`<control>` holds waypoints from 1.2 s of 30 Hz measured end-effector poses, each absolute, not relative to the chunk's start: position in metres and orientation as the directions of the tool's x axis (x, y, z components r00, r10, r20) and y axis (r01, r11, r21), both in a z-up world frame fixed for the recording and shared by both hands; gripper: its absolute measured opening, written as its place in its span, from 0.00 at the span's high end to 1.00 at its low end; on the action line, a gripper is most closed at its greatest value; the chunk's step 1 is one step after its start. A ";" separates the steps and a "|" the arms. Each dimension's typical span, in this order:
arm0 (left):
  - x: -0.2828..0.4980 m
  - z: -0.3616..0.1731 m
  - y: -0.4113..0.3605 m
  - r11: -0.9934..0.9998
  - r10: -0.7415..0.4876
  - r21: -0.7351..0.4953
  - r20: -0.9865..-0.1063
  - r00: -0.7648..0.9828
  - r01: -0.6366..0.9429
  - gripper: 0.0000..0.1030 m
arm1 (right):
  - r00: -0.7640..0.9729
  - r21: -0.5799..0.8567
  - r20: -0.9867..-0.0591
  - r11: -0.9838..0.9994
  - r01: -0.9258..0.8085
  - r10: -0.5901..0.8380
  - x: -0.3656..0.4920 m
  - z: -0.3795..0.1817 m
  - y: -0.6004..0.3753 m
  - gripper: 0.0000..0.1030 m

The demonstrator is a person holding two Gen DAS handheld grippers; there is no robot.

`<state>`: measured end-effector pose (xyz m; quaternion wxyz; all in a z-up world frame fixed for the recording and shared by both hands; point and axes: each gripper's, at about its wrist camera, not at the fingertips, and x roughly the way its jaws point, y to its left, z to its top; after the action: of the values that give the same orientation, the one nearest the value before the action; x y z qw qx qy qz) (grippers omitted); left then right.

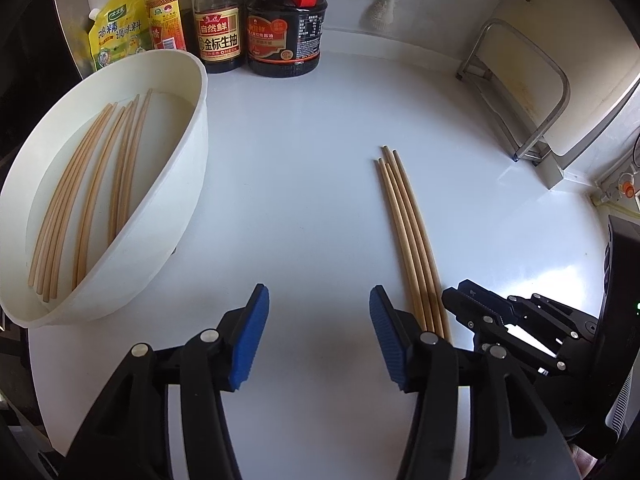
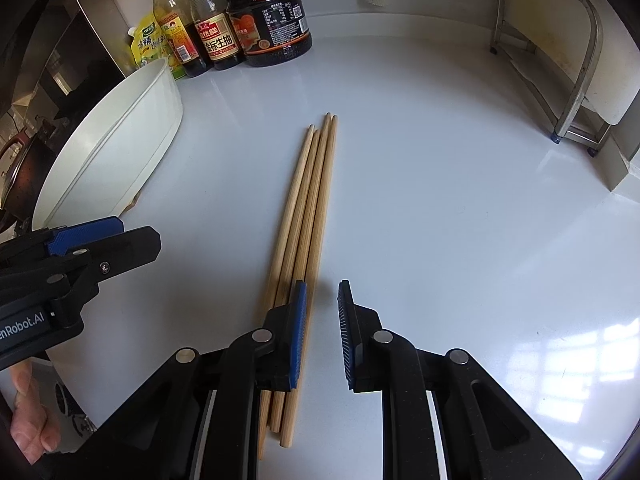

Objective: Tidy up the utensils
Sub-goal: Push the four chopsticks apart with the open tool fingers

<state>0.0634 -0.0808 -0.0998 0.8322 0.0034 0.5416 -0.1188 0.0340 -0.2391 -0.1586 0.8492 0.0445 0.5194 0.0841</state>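
White glossy counter (image 2: 440, 200): four loose bamboo chopsticks (image 2: 308, 200) lying right of the white oval plastic tub (image 1: 192, 160), awaiting transfer. Left gripper (image 1: 316, 308) hovering, jaws spread, empty; right gripper (image 2: 322, 312) poised alongside, jaws narrowly parted, pinching nothing.

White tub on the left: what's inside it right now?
The white tub holds a loose batch of wooden chopsticks lying lengthwise on its floor, nothing else visible. The near rim hides their lower ends' surroundings; the right wrist view shows only its outer wall.

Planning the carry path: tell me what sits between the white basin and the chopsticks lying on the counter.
Nothing: between the white basin and the loose chopsticks the counter is bare, clearest in the left wrist view.
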 end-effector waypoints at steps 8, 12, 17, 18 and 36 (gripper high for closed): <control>0.064 -0.102 -0.080 0.972 -0.194 -0.126 -0.903 0.383 0.197 0.48 | 0.440 0.163 -0.877 0.981 -0.105 0.192 0.029 -0.163 -0.241 0.83; 0.064 -0.102 -0.081 0.973 -0.194 -0.125 -0.902 0.386 0.196 0.47 | 0.441 0.157 -0.877 0.981 -0.115 0.192 0.030 -0.163 -0.240 0.83; 0.062 -0.103 -0.086 0.970 -0.198 -0.124 -0.901 0.385 0.209 0.46 | 0.446 0.164 -0.874 0.980 -0.109 0.196 0.029 -0.163 -0.244 0.83; 0.061 -0.104 -0.087 0.969 -0.199 -0.124 -0.902 0.383 0.212 0.46 | 0.447 0.165 -0.873 0.980 -0.106 0.196 0.028 -0.164 -0.245 0.83; 0.059 -0.108 -0.096 0.965 -0.209 -0.128 -0.903 0.376 0.229 0.46 | 0.450 0.164 -0.872 0.981 -0.104 0.194 0.027 -0.164 -0.249 0.83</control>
<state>0.0589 -0.0956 -0.1079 0.8293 0.0091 0.5429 -0.1319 0.0269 -0.2488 -0.1638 0.8504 0.0433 0.5169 0.0875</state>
